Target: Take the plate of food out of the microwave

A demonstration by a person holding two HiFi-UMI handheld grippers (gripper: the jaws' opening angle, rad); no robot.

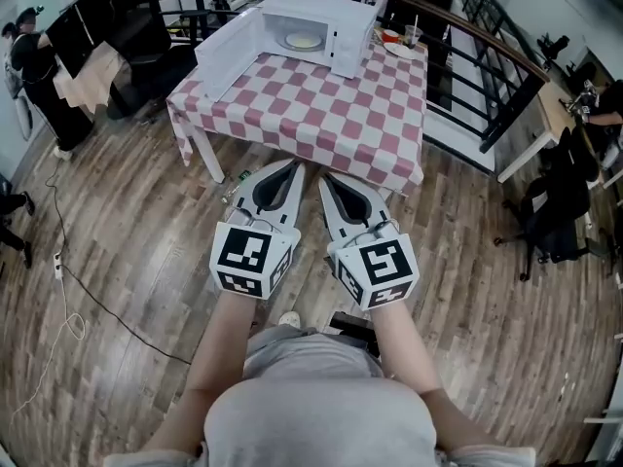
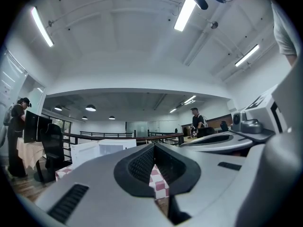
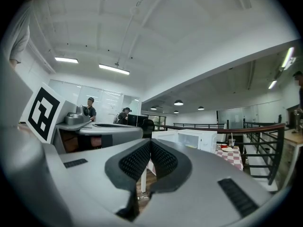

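A white microwave [image 1: 321, 29] stands at the far side of a table with a pink-and-white check cloth [image 1: 321, 115]. Its door [image 1: 226, 58] hangs open to the left. A plate of pale food [image 1: 303, 40] lies inside. My left gripper [image 1: 292, 169] and right gripper [image 1: 326, 179] are side by side above the wooden floor, short of the table's near edge, both shut and empty. In the left gripper view the jaws [image 2: 154, 148] are pressed together, with the microwave [image 2: 102, 150] beyond. In the right gripper view the jaws [image 3: 150, 143] are shut, and the microwave [image 3: 199, 140] and the plate [image 3: 191, 146] show ahead.
A second plate [image 1: 401, 51] and a cup [image 1: 413, 35] sit at the table's back right corner. A black railing [image 1: 487, 56] runs behind the table. A bottle [image 1: 237, 185] lies by the near left table leg, and a cable [image 1: 68, 290] crosses the floor. A person [image 1: 29, 61] stands far left.
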